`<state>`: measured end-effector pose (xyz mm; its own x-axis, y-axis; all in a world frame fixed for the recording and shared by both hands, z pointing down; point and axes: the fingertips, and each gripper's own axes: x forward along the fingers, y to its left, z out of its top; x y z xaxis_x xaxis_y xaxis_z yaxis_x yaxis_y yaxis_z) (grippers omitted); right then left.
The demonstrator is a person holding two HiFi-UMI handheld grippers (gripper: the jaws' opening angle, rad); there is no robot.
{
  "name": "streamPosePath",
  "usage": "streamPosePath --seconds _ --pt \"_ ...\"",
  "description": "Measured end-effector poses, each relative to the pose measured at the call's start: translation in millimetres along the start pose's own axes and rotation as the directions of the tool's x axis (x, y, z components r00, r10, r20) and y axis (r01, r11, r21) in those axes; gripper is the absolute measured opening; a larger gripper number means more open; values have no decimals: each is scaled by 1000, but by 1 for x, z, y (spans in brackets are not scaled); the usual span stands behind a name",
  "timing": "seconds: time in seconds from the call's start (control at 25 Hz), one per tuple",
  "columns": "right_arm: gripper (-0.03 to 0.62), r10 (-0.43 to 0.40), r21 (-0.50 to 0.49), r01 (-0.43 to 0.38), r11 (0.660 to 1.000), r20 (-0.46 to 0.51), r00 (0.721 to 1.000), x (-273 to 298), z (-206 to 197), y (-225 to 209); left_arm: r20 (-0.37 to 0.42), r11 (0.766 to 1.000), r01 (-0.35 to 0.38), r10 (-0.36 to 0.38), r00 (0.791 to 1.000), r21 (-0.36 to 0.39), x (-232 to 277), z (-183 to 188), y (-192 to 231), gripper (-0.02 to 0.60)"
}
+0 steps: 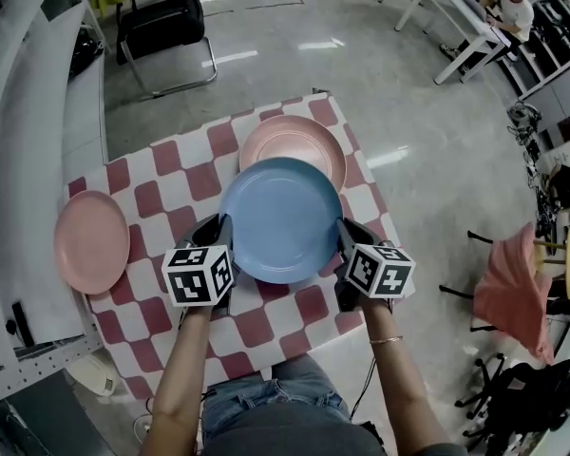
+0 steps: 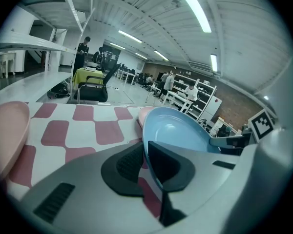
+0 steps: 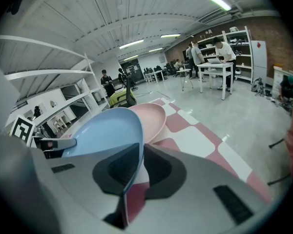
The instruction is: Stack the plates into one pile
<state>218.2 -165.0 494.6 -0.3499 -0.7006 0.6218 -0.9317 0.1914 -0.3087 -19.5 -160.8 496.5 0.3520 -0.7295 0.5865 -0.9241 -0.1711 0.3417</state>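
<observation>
Clearly the blue plate [image 1: 281, 218] is gripped at two opposite rims: the left gripper [image 1: 222, 226] is clamped on its left edge and the right gripper [image 1: 344, 228] on its right edge. Each gripper view shows the thin rim pinched between dark pads, with the left gripper [image 2: 145, 164] and the right gripper [image 3: 136, 168] both tight on it. The plate sits over the middle of the checked table [image 1: 171, 174], with bare cloth to its left and only a narrow strip of cloth outside the right gripper before the table's edge. There are three plates, one blue and two pink, and two grippers. One pink plate [image 1: 299, 139] lies just beyond the blue plate, close to the table's far edge. The blue plate covers its near rim, so whether the two touch cannot be told. The other pink plate [image 1: 90, 240] lies well to the left of the blue plate, reaching past the cloth's left border, and in the left gripper view it [image 2: 7, 130] is cut off by the picture's edge. Nearer than the blue plate, the person's forearms and lap hide the table's near edge. Open floor [image 1: 427, 160] lies to the right of the blue plate, and a black chair [image 1: 161, 22] stands far beyond it.
</observation>
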Motion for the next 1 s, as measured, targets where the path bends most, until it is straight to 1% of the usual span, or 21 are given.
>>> streamPosePath --seconds 0.12,0.36,0.64,1.0 --pt "38 15 1 -15 1000 -1 1000 4 7 -8 0 1000 -8 8 1000 7 6 4 -6 41" --pt "38 49 -10 -49 999 2 999 16 23 -20 10 1000 -18 18 1000 -16 20 15 -13 41" --pt "38 81 -29 -81 996 0 997 33 44 -29 21 999 -39 39 999 -25 37 32 -15 41" --pt "38 121 -37 -120 992 30 992 55 74 -39 41 998 -56 56 998 -21 63 59 -14 41"
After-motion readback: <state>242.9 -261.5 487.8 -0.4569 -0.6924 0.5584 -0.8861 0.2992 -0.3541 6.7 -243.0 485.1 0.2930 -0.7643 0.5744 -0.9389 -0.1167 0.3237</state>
